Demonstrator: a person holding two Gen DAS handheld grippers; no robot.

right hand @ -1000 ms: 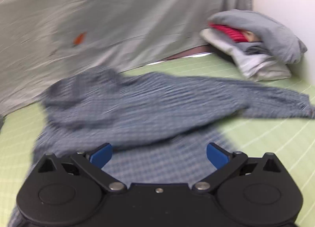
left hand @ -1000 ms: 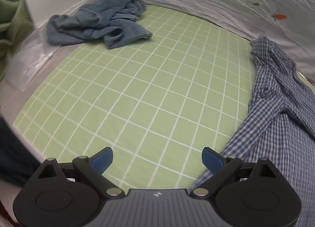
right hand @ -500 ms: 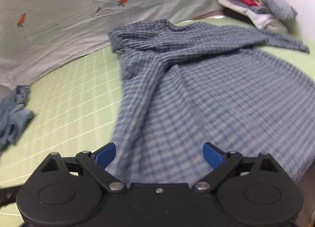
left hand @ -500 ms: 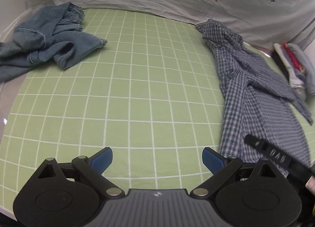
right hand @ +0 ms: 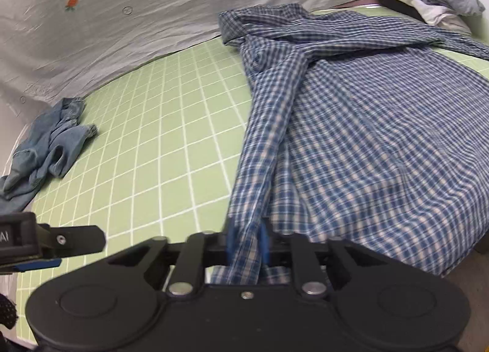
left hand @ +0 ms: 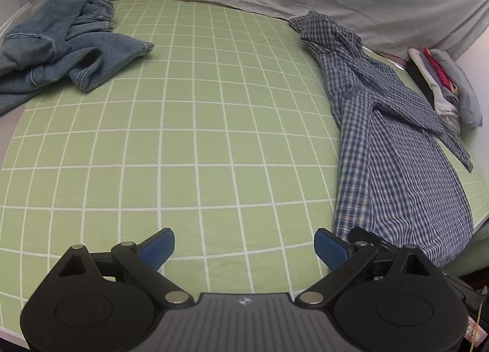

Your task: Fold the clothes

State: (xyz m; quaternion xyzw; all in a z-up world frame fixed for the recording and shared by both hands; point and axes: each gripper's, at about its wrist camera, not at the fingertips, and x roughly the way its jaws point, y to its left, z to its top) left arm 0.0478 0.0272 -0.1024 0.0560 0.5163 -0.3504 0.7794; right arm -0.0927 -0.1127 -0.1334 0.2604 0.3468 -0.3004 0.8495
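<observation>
Right wrist: one checked shirt, one denim garment.

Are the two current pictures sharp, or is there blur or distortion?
Left wrist view: sharp, but the fisheye bends the green mat's grid lines. Right wrist view: mostly sharp; the checked shirt is slightly smeared near the jaws of the right gripper.

A staged recording setup rather than a home. A green grid mat covers the table, and a grey sheet printed with carrots and "LOOK HERE" arrows hangs across the top of the frame.
</observation>
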